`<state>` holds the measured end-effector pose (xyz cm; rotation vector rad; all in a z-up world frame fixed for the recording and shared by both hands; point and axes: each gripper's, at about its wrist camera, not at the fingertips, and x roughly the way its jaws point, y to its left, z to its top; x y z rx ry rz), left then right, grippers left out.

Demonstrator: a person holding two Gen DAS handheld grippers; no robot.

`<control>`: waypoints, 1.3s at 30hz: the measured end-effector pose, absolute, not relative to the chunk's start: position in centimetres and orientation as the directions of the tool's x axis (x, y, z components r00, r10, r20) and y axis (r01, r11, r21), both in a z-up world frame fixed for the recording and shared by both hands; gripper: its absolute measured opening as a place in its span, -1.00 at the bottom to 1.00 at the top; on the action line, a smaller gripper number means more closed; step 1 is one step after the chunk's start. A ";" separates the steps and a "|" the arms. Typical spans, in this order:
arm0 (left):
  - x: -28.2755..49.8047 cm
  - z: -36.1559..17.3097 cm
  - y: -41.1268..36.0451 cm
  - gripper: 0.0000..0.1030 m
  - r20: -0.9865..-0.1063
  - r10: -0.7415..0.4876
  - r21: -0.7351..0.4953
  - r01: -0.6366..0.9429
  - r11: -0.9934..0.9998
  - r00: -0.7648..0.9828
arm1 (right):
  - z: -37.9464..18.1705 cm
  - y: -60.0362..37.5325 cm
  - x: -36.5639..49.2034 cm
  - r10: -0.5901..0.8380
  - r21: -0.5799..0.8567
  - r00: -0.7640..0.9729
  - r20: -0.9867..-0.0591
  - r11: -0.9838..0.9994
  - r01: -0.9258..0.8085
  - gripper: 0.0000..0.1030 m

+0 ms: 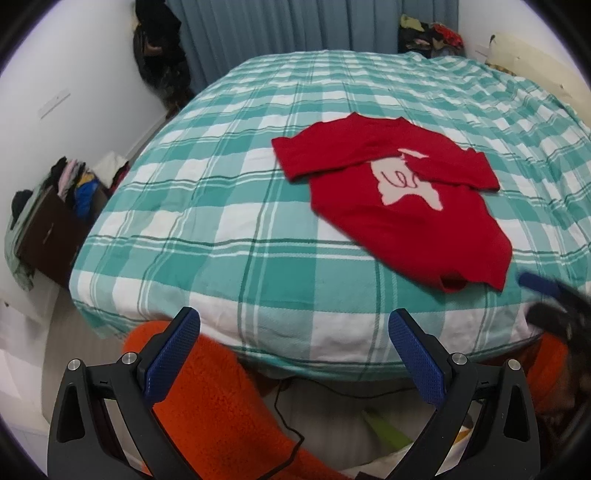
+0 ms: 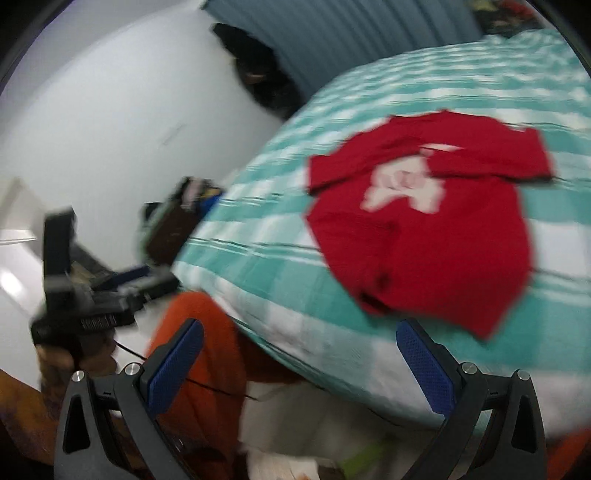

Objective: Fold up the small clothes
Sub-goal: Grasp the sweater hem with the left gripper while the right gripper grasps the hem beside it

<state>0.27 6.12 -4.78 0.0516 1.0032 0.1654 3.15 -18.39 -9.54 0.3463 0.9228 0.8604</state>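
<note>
A small red T-shirt (image 1: 399,199) with a pale print lies flat on the teal-and-white checked bed (image 1: 229,221), both sleeves folded in over the chest. My left gripper (image 1: 293,325) is open and empty, held off the bed's near edge, well short of the shirt. My right gripper (image 2: 299,334) is open and empty near the bed's front edge, just short of the shirt's (image 2: 428,218) hem. The right wrist view is blurred. The right gripper shows in the left wrist view (image 1: 546,291) at the right edge; the left gripper shows in the right wrist view (image 2: 110,291) at the left.
An orange fleecy cloth (image 1: 207,391) hangs below the bed's near edge, with a black cable (image 1: 284,424) beside it. A dark box of clothes (image 1: 55,229) stands left of the bed. Clothes piles (image 1: 432,35) sit at the far side by a blue curtain (image 1: 280,26).
</note>
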 end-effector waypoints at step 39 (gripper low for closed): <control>10.3 -17.4 12.1 -0.71 -0.943 -0.245 -0.294 -0.221 0.930 0.224 | -17.4 -30.5 4.8 0.635 0.637 0.410 -0.655 0.756 -0.153 0.96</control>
